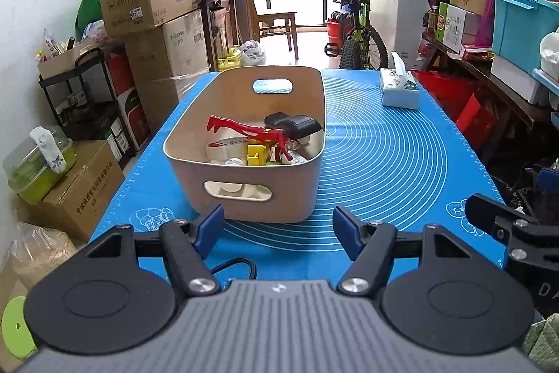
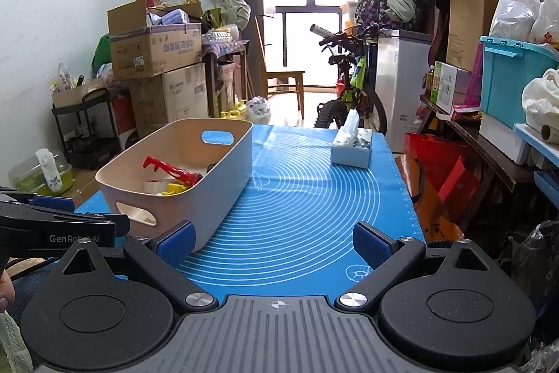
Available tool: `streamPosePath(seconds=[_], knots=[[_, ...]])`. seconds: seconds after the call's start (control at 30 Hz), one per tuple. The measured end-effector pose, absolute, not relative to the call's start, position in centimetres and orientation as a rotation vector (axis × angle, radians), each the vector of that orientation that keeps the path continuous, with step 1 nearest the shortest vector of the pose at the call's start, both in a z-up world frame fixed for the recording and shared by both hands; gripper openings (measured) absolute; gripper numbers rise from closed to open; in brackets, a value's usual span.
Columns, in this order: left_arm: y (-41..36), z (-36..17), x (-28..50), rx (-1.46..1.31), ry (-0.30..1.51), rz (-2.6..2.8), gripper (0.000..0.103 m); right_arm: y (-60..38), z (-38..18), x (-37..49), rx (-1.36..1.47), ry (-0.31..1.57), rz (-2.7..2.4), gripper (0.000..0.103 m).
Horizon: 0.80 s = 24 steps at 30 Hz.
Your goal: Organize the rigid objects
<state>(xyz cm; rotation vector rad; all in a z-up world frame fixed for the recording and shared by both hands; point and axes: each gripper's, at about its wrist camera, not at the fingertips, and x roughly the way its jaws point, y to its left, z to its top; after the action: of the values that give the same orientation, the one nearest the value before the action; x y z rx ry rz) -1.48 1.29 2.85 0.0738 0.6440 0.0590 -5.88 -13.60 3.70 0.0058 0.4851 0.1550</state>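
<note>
**Mei:** Closest to the lens, the left gripper (image 1: 277,226) has its blue pads (image 1: 209,226) spread wide with nothing between them, low over the near edge of the blue mat (image 1: 401,163).

**Jun:** And the right gripper (image 2: 272,242)?

**Mei:** Same: fingers parted, nothing in them, over the mat's near end. From the right wrist view, the left gripper's black body pokes in at the left edge.

**Jun:** Where are the rigid objects?

**Mei:** In the beige bin (image 1: 244,198), which sits on the mat just beyond the left gripper's fingertips. It has a cut-out handle in each short wall. Inside I see a red plastic tool (image 1: 244,130) lying across the top, a black object (image 1: 293,124) beside it toward the right wall, a yellow piece (image 1: 256,156) near the front wall, and a white tape roll (image 1: 223,151) under the red one.

**Jun:** From the right side?

**Mei:** The bin (image 2: 209,184) stands to the left of the right gripper, its near corner just beside the left finger. Whether they touch, I cannot tell.

**Jun:** Anything else on the mat?

**Mei:** A tissue box (image 1: 400,90) at the far right corner, well apart from the bin.
</note>
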Motion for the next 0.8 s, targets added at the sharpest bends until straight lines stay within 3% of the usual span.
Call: streamPosePath(seconds=[0.8], knots=[[1.02,2.71,-1.52,0.087,0.641,0.049,0.07,-13.34,3.62,-6.06,-0.002,0.472,0.158,0.097]])
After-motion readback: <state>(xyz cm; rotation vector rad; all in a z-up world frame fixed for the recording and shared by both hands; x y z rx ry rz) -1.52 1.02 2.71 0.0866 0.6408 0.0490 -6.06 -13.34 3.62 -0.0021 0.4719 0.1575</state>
